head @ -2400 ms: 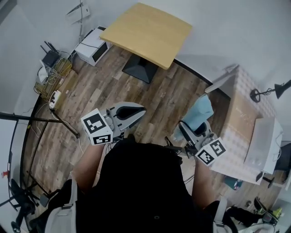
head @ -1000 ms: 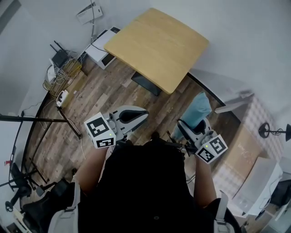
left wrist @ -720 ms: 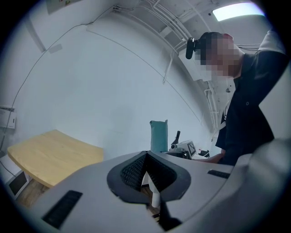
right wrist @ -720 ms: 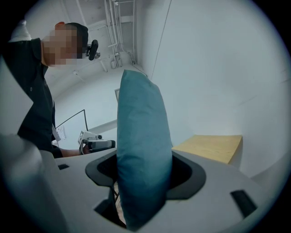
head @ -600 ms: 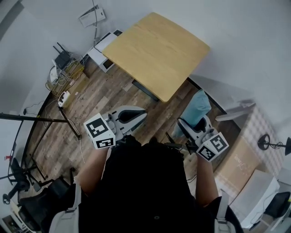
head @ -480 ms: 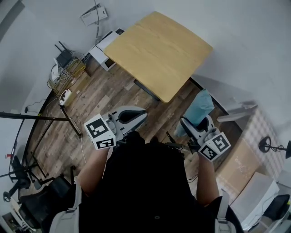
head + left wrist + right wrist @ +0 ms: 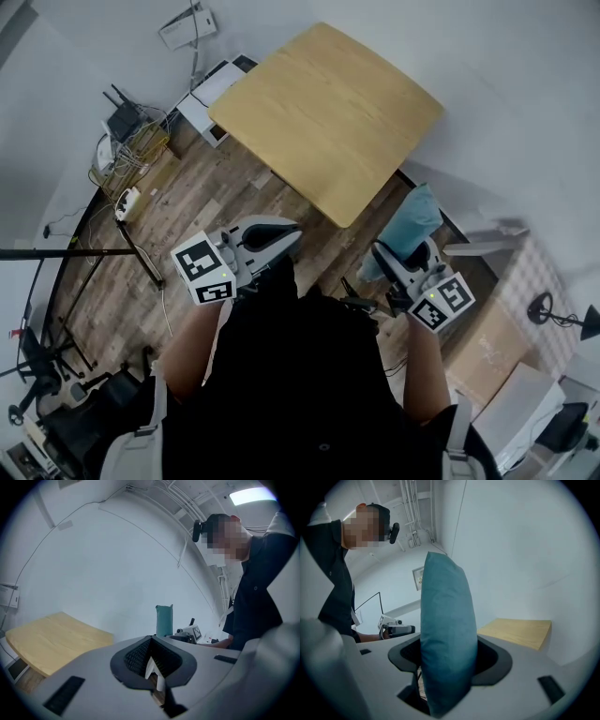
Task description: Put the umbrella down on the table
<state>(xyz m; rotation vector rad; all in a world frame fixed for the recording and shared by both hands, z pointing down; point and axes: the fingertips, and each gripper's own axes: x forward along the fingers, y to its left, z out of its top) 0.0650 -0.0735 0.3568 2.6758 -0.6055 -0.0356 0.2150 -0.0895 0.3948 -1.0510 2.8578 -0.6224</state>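
**Teal umbrella clamped upright in the right gripper, desk waiting ahead**

The pale wooden desk [image 7: 328, 103] is standing ahead of both grippers, beyond their tips, and its top is showing bare. Judging by that, the set-down is not yet begun.

The folded umbrella [image 7: 447, 634] is sticking up out of the right gripper [image 7: 392, 265]. The jaws are clamping it near one end, so most of its length is reaching past the tips toward the desk's near corner. Gripping it low like this is probably leaving the long end free to be laid flat first. It may also be letting the soft fabric sag or slip. The umbrella is hanging over the floor, short of the desk edge, and is touching nothing but the jaws.

The left gripper [image 7: 279, 234] is riding off to the umbrella's left, well apart from it. Its jaws are pressing together on nothing I can make out. It is likely idling there, out of the umbrella's way.
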